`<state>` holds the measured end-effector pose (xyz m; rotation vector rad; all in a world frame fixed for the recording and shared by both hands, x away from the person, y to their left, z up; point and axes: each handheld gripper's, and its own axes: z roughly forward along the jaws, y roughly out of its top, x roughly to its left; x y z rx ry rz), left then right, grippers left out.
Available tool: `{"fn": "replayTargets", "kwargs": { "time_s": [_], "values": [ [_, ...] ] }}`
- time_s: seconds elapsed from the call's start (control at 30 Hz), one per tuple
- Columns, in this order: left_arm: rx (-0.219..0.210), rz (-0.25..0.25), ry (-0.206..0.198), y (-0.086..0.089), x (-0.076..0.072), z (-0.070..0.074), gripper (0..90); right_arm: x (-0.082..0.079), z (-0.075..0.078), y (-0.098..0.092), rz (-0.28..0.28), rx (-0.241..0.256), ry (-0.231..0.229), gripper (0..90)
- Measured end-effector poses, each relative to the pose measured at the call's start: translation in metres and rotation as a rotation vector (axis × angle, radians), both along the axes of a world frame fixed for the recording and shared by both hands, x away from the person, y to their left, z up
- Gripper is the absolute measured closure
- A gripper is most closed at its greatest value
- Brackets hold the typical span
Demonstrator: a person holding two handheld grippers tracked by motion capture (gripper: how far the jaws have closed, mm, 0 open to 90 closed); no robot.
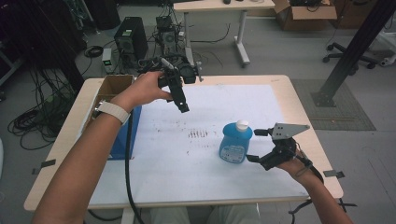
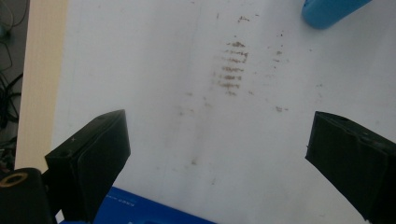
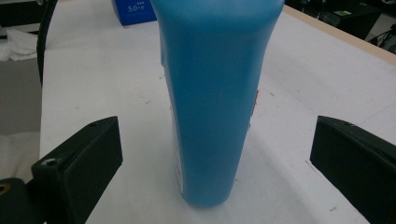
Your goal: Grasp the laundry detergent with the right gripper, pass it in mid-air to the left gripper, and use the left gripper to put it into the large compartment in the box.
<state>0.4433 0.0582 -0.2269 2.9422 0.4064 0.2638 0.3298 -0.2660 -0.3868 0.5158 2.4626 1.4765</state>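
Note:
A blue bottle [image 1: 236,143] with a white cap stands upright on the white mat [image 1: 187,158], right of centre. My right gripper [image 1: 254,145] sits just to its right, open, one jaw on either side of the bottle's near edge without touching it. The right gripper view shows the bottle [image 3: 215,93] close up, between the right gripper's [image 3: 215,144] wide jaws. My left gripper [image 1: 183,106] hangs above the mat's far left part, pointing down. It [image 2: 217,135] is open with nothing in it, and the bottle's base [image 2: 327,11] lies far ahead of it.
An open cardboard box [image 1: 114,86] and a blue box [image 1: 122,137] sit along the table's left side. Brown smudges [image 1: 198,134] mark the mat's middle. A black cable [image 1: 128,177] trails from the left gripper over the front edge. Wooden table rim [image 1: 308,116] borders the mat.

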Motion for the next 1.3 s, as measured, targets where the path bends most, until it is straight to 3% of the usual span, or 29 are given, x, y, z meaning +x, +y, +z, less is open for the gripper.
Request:
{"fn": "replayTargets", "kwargs": {
  "time_s": [0.6,1.3],
  "values": [
    [0.0,0.001,0.007,0.0,0.001,-0.001,6.6,0.002,-0.006,0.007,0.007,0.0,-0.019,2.1],
    [-0.003,0.011,0.009,0.001,0.002,-0.003,6.6,0.01,-0.013,0.021,-0.001,0.052,-0.023,2.6]
  ]
}}
